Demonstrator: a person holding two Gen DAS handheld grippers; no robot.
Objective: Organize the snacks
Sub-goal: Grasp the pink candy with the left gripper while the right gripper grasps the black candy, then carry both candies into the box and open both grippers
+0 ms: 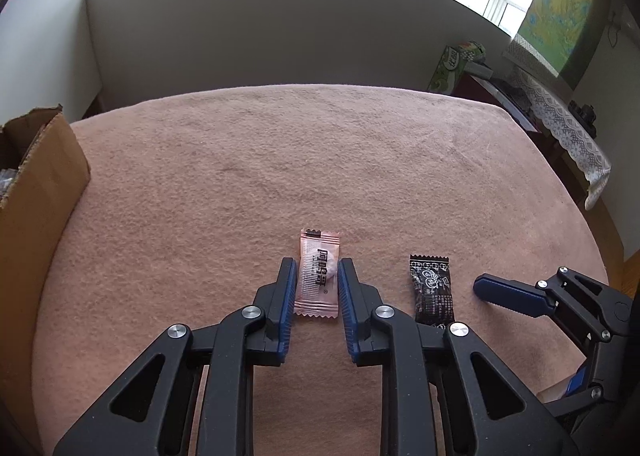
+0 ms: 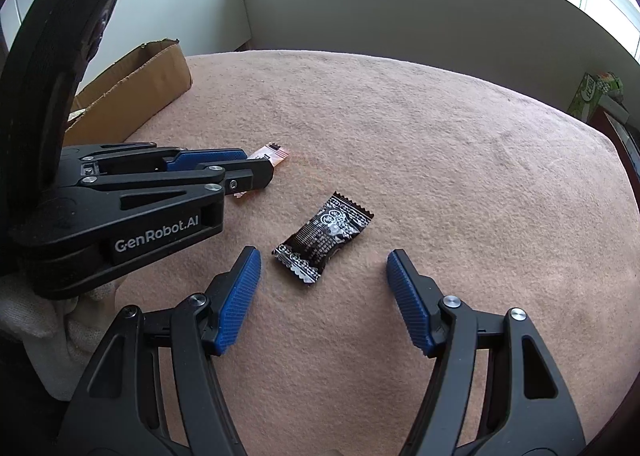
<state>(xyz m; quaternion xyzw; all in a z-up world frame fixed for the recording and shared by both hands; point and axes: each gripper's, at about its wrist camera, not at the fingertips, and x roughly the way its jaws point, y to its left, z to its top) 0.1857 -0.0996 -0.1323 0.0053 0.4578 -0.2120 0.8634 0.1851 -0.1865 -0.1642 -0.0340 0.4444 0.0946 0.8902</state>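
Note:
A pale pink snack packet (image 1: 319, 276) lies flat on the pink cloth (image 1: 280, 156), and my left gripper (image 1: 317, 264) is shut on it, a blue pad against each long edge. In the right wrist view the left gripper (image 2: 256, 164) covers most of that packet (image 2: 274, 150). A black snack packet (image 2: 324, 242) lies to the right of the pink one, also seen as the black packet (image 1: 432, 288). My right gripper (image 2: 323, 256) stands open just short of it, pads wide apart and touching nothing. One of its fingers (image 1: 508, 292) shows low in the left wrist view.
An open cardboard box (image 1: 44, 192) stands at the cloth's left edge, the same box (image 2: 136, 96) showing behind the left gripper. A green carton (image 1: 452, 64) and a lace-covered side table (image 1: 560, 112) sit beyond the far right corner. A white wall panel runs behind.

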